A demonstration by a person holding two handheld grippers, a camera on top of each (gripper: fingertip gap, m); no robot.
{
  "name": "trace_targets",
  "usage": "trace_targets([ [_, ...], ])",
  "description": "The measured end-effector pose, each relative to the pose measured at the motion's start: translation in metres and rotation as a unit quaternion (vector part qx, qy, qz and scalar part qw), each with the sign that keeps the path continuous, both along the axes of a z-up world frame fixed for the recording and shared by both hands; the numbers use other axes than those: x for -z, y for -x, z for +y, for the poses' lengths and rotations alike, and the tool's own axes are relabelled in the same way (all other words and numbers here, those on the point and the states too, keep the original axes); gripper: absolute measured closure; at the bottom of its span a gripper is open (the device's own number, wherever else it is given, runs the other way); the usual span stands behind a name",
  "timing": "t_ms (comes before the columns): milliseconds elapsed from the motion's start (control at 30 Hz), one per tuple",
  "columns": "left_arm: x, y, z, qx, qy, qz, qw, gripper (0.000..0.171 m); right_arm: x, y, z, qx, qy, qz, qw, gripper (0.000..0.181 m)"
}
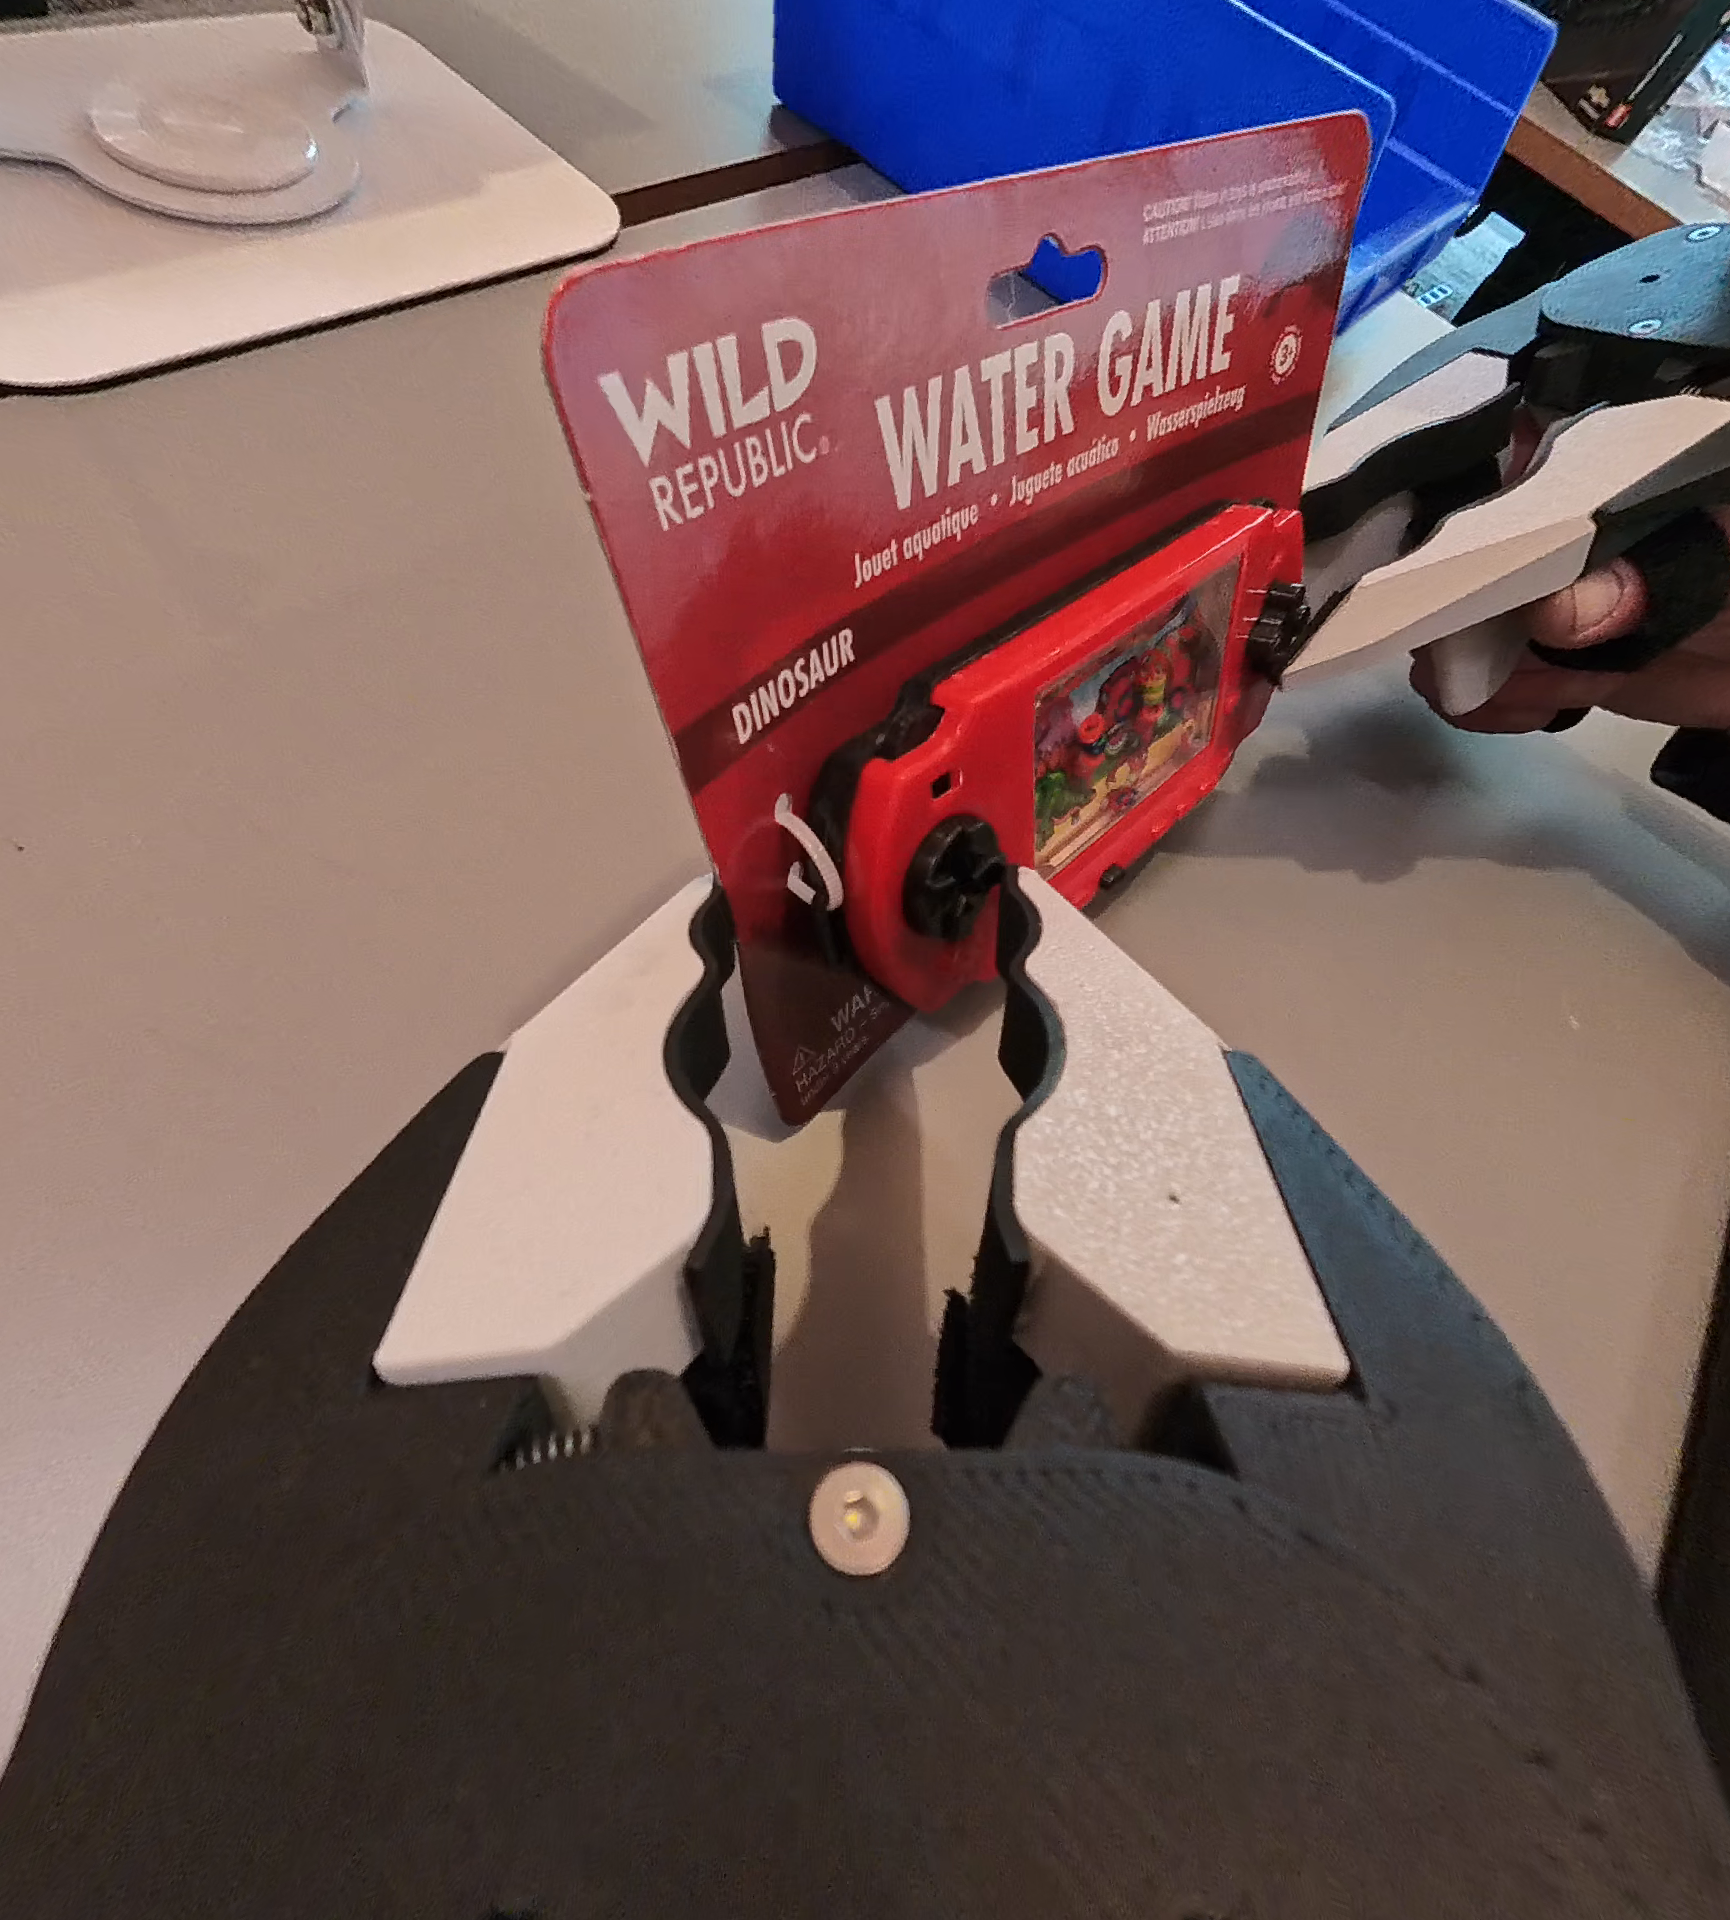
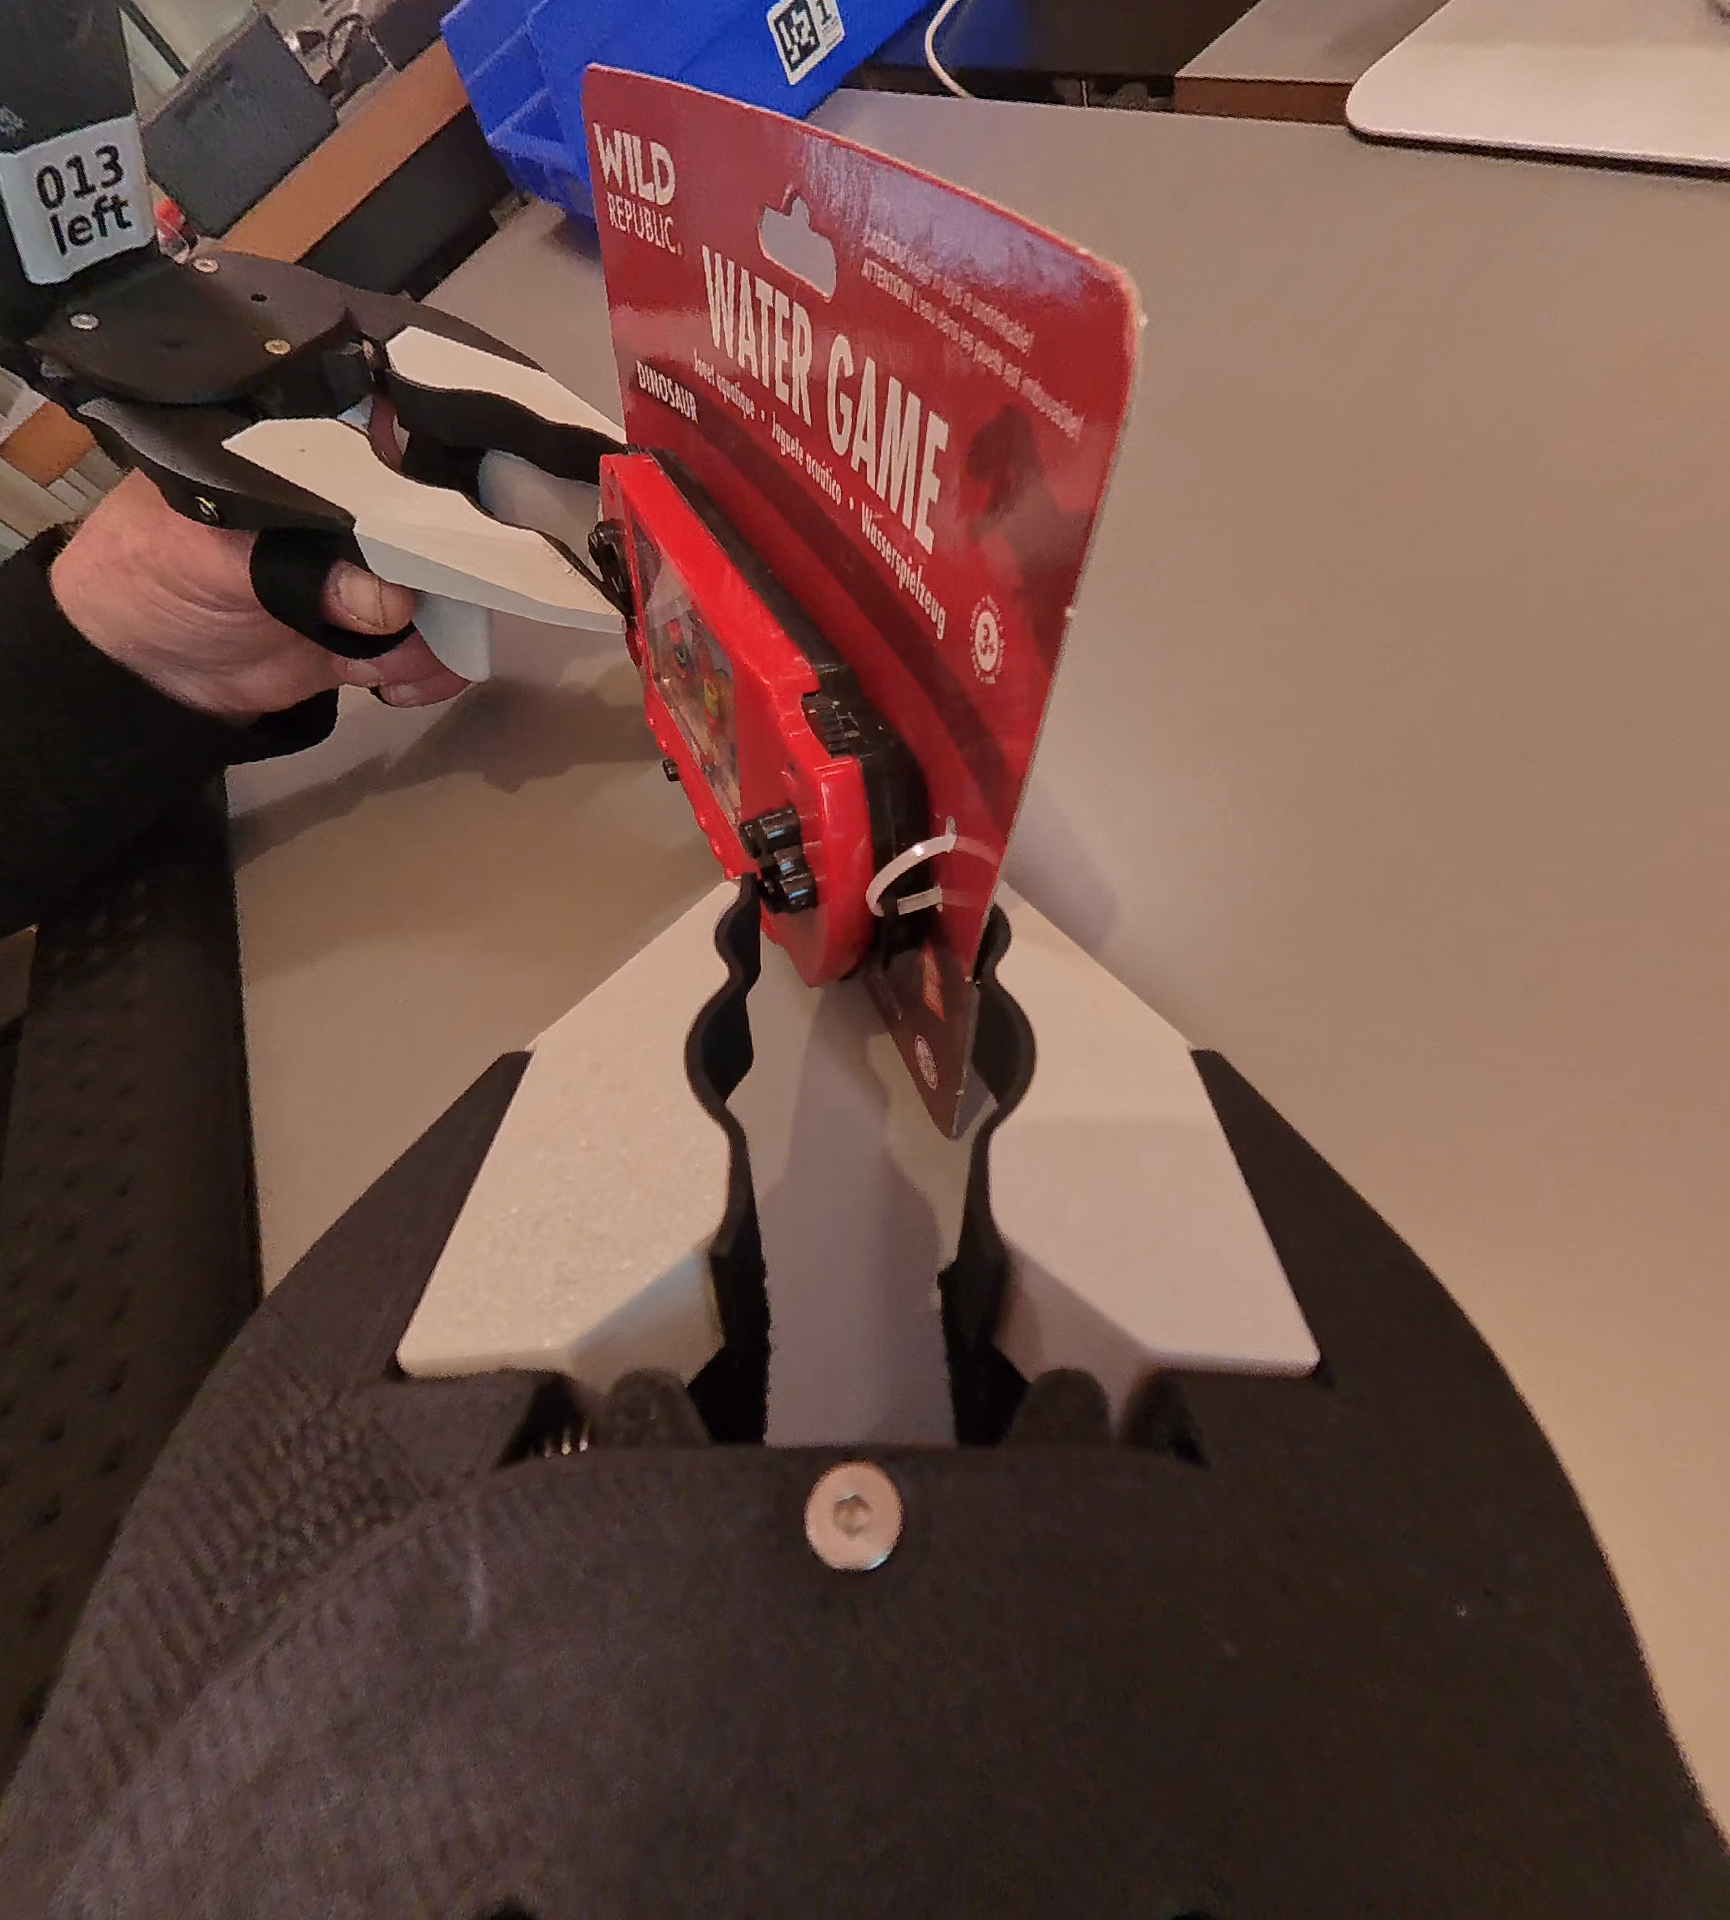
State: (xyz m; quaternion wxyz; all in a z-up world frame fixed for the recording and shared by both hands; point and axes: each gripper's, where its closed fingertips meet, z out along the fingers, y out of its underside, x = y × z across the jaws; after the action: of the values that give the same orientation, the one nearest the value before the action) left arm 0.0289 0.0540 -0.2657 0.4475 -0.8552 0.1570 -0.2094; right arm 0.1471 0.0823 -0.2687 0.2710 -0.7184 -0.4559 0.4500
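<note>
I am holding the red carded toy [image 1: 954, 582] upright over the grey table [image 1: 269, 831], left gripper [image 1: 866, 894] and right gripper [image 2: 866, 920] each pinching an end; uneven pulling risks tearing the card.

Illumination is even, moderately bright indoor light from above. Soft shadows fall on the grey table [image 1: 269, 727] beneath the red card [image 1: 944, 468] and beside the far gripper [image 1: 1360, 582]. Glare streaks the glossy card [image 2: 871, 343] near its top edge. Focus is sharp at centre. Wide-angle distortion bends the frame edges, and the blue bins [image 1: 1100, 94] appear slightly soft.
</note>
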Motion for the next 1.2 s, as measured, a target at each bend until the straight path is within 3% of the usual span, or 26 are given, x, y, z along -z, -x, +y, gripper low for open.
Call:
trace_targets([
  [467,0.0025,-0.0014,0.0038,0.001,-0.005,-0.008,1.0,0.123,0.0012,-0.0009,0.0047,0.003,-0.007,0.009,1.0,0.148],
  [800,0.0026,-0.0019,0.0043,-0.002,-0.007,-0.009,1.0,0.123,0.002,0.0007,0.0054,0.006,-0.002,0.019,1.0,0.136],
  [1200,0.0026,-0.003,0.0041,-0.002,-0.008,-0.007,1.0,0.123,0.0011,-0.0017,0.0054,0.004,-0.005,0.021,1.0,0.142],
])
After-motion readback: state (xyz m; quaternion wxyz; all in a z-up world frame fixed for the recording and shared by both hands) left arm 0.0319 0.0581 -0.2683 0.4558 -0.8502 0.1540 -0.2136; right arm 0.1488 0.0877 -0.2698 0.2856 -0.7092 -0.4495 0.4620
